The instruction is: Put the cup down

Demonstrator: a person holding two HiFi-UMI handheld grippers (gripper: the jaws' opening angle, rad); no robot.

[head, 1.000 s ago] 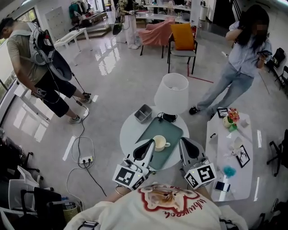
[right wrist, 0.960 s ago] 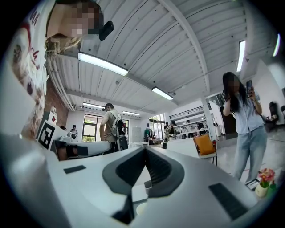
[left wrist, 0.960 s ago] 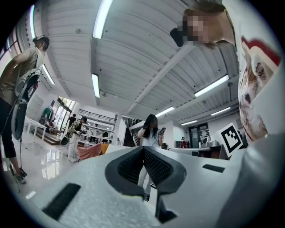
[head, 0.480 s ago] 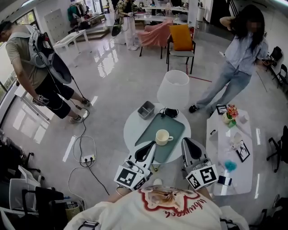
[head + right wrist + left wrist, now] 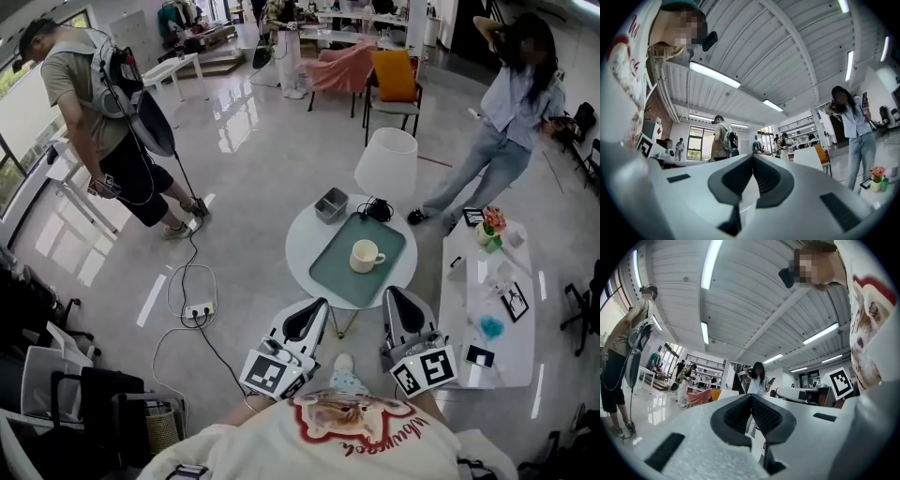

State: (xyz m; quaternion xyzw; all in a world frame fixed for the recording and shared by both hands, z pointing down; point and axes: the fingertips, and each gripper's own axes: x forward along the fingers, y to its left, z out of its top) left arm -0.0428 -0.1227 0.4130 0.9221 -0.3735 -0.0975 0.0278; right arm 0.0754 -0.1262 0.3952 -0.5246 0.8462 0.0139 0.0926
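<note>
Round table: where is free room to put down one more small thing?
Free: the tray's near half, below the cup, and the table's white strip left of the tray. Crowded: the far edge, with the grey box, black cables and lamp.

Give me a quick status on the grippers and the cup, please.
Left gripper shut, empty; right gripper the same. Cup upright on the tray, free of both. Nothing blocking.

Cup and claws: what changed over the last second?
The left claw, beside the cup a second ago, has drawn back toward the person, as has the right claw; both are shut and empty. The cup stays upright on the tray.
</note>
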